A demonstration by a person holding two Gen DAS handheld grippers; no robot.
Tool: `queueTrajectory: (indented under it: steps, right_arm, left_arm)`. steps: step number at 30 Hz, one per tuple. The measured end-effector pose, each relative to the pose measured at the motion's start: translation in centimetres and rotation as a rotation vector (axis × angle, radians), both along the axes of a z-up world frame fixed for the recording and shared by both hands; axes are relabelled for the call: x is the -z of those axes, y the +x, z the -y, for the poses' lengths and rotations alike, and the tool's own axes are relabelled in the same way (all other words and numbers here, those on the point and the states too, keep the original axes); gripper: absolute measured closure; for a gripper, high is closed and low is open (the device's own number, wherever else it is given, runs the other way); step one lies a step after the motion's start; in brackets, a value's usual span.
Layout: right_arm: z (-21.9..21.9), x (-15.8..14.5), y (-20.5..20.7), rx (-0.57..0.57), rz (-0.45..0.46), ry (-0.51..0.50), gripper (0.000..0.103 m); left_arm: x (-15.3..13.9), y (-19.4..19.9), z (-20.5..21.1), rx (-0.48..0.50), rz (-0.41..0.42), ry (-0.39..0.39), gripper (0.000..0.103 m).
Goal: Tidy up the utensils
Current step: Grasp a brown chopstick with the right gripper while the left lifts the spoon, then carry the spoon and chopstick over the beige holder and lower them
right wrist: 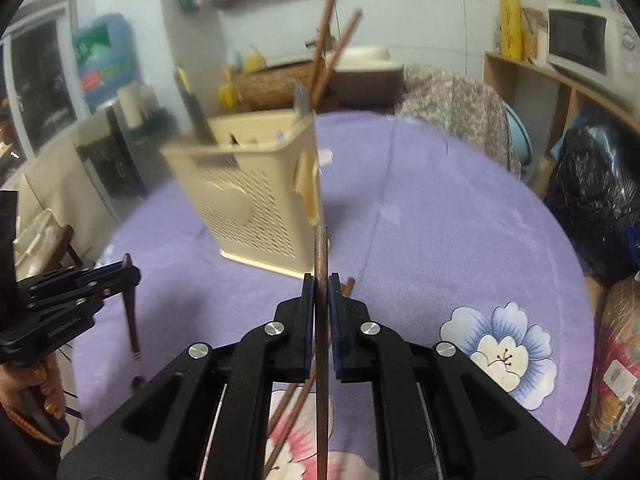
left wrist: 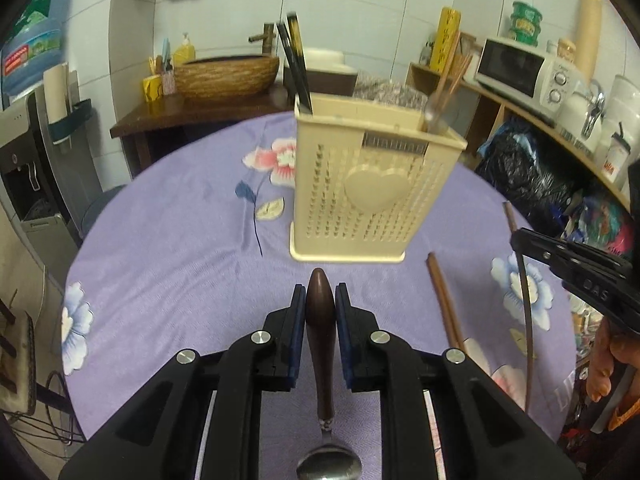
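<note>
Left gripper was clamped on the dark wooden handle of a spoon, handle end pointing forward toward the holder, metal bowl hanging down near the camera, spoon lifted off the table. Right gripper was clamped on a single brown chopstick, its tip reaching up near the holder's right corner; whether it touched the holder, couldn't tell. The cream plastic utensil holder stood upright on the round table with a purple flowered cloth, heart shape on its front wall. Inside it: dark chopsticks in the left back corner, brown chopsticks leaning in the right compartment beside a metal utensil, blurred. Two more brown chopsticks lay flat on the cloth, right of the holder, between the two grippers. In the right wrist view the left gripper showed at the left edge with the spoon hanging below it. A white microwave sat on the shelf at right, a woven basket on the dark side table behind.
</note>
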State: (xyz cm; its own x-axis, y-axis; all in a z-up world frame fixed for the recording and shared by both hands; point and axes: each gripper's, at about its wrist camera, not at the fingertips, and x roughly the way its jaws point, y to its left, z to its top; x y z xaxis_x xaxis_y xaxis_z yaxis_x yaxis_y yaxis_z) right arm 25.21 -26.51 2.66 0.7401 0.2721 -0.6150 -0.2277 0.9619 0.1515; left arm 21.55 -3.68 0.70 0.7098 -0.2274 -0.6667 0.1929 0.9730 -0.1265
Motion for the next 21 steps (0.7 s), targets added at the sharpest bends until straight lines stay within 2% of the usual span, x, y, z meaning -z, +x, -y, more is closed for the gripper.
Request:
queueTrajectory:
  steps: [5,9,21]
  right_arm:
    - [0.6,-3.7,-2.3,-0.015,0.080,0.062,0.095]
    - [0.5,-5.3,-3.5,-0.011,0.121,0.062,0.095]
    - [0.1,-6.0,-4.2,-0.019,0.131,0.058,0.095]
  left_arm:
    - [-1.6,-0.5,-0.6,-0.003,0.046,-0.026,0.087]
    - [-2.2,-0.6,-1.1,-0.003,0.053,-0.051,0.087]
    - [-3.0,-0.9,-1.5,-0.003,0.081,-0.056,0.087]
